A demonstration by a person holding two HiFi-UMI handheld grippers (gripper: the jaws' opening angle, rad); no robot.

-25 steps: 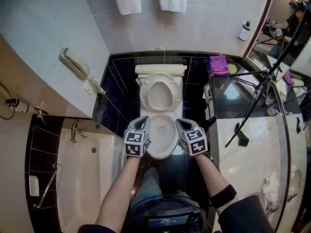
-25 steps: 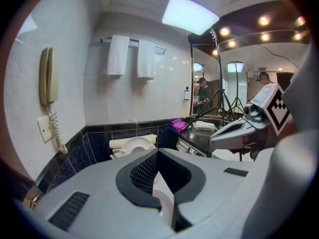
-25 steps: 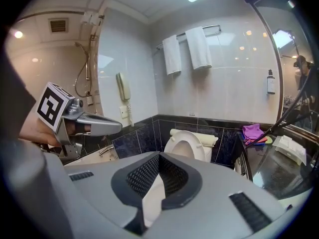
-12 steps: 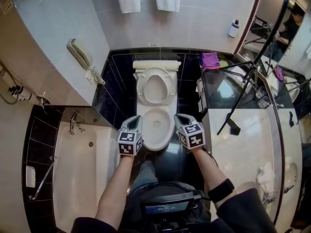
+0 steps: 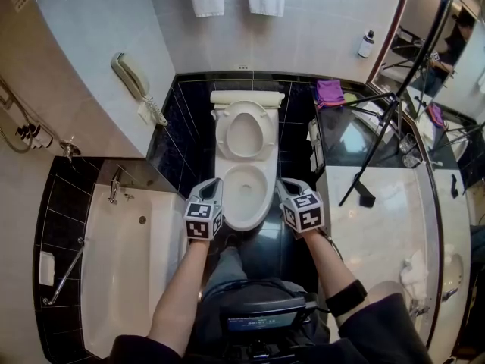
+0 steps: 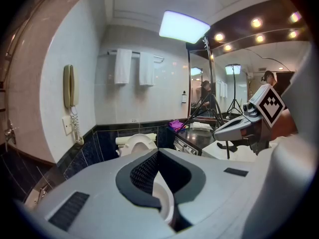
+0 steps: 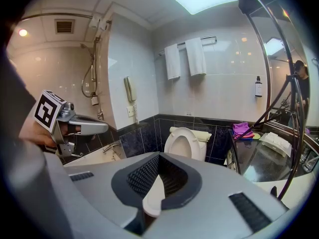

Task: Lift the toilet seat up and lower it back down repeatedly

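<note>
Left gripper and right gripper, jaws together and empty, either side of toilet bowl, toilet seat upright.

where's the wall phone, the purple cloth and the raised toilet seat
wall phone (image 5: 129, 74): head view, middle of the handset.
purple cloth (image 5: 329, 93): head view, middle of the cloth.
toilet seat (image 5: 222, 136): head view, left side of the raised ring.

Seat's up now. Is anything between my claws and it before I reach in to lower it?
Nothing visible. The left claw and right claw flank the bowl; only its open top lies between them and the raised seat.
</note>
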